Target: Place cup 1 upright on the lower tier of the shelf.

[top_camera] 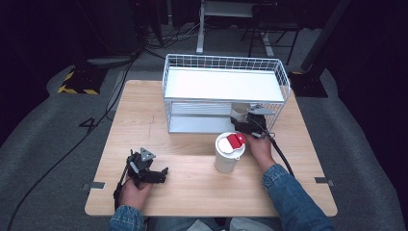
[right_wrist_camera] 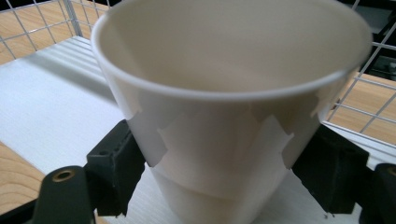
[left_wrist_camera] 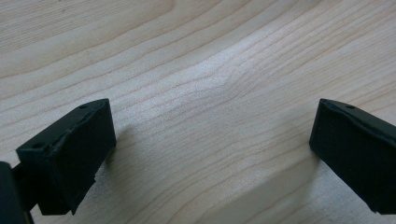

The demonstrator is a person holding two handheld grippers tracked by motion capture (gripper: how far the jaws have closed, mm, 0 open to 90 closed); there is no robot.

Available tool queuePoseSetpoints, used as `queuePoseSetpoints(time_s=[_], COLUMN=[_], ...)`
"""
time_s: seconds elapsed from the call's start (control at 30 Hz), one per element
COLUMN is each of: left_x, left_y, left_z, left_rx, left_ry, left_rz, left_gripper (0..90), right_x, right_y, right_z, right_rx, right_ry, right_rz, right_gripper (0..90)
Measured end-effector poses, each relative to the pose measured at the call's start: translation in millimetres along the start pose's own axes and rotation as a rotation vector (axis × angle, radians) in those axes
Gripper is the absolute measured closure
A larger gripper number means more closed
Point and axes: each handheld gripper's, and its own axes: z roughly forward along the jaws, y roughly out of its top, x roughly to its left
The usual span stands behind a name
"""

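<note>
Gripping a smooth white tapered cup, the right gripper's fingers contrast the left gripper's wide-spread fingers over grained wood.

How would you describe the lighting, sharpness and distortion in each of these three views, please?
High view: the light wooden table is lit evenly, the surroundings fall to near black, and the white shelf top of the wire rack is nearly blown out. Left gripper view: the wood grain bows, a sign of lens distortion, and each black jaw casts a soft shadow. Right gripper view: the white paper cup is very close and slightly soft.
</note>
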Motion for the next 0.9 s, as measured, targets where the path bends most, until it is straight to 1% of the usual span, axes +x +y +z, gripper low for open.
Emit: queuePoseSetpoints(time_s=[0.1, 0.23, 0.4, 0.43, 0.47, 0.5, 0.6, 0.63, 0.8, 0.83, 0.9], left_x=[0.0, 0.0, 0.0, 0.0, 0.0, 0.0, 0.0, 0.0, 0.0, 0.0, 0.0], left_y=[0.0, 0.0, 0.0, 0.0, 0.0, 0.0, 0.0, 0.0, 0.0, 0.0, 0.1], left_z=[0.0, 0.0, 0.0, 0.0, 0.0, 0.0, 0.0, 0.0, 0.0, 0.0, 0.1], left_rx=[0.000, 0.000, 0.000, 0.000, 0.000, 0.000, 0.000, 0.000, 0.000, 0.000, 0.000], left_ry=[0.000, 0.000, 0.000, 0.000, 0.000, 0.000, 0.000, -0.001, 0.000, 0.000, -0.001], left_rz=[0.000, 0.000, 0.000, 0.000, 0.000, 0.000, 0.000, 0.000, 0.000, 0.001, 0.000], left_gripper=[0.8, 0.8, 0.8, 0.8, 0.8, 0.8, 0.8, 0.8, 0.8, 0.8, 0.8], right_x=[-1.6, -2.6, -2.9, -2.6, -2.6, -2.1, -2.1, -3.8, -4.5, -4.3, -3.1], right_y=[0.1, 0.3, 0.0, -0.2, -0.2, -0.6, -0.7, -0.9, 0.1, 1.1, 1.7], right_z=[1.3, 2.1, 2.1, 2.5, 2.5, 3.0, 2.8, 2.0, -0.7, -3.4, -7.5], right_rx=[-0.008, -0.005, -0.006, -0.005, -0.005, -0.007, -0.011, -0.015, -0.015, -0.014, 0.000], right_ry=[0.003, 0.006, 0.003, 0.002, 0.002, -0.005, -0.015, 0.018, 0.025, 0.020, 0.013], right_rz=[-0.009, 0.001, -0.002, -0.006, -0.006, -0.007, 0.000, 0.017, 0.017, 0.011, 0.015], right_gripper=[22.8, 22.7, 21.5, 18.1, 18.1, 15.5, 13.5, 6.1, 3.2, 3.0, 3.0])
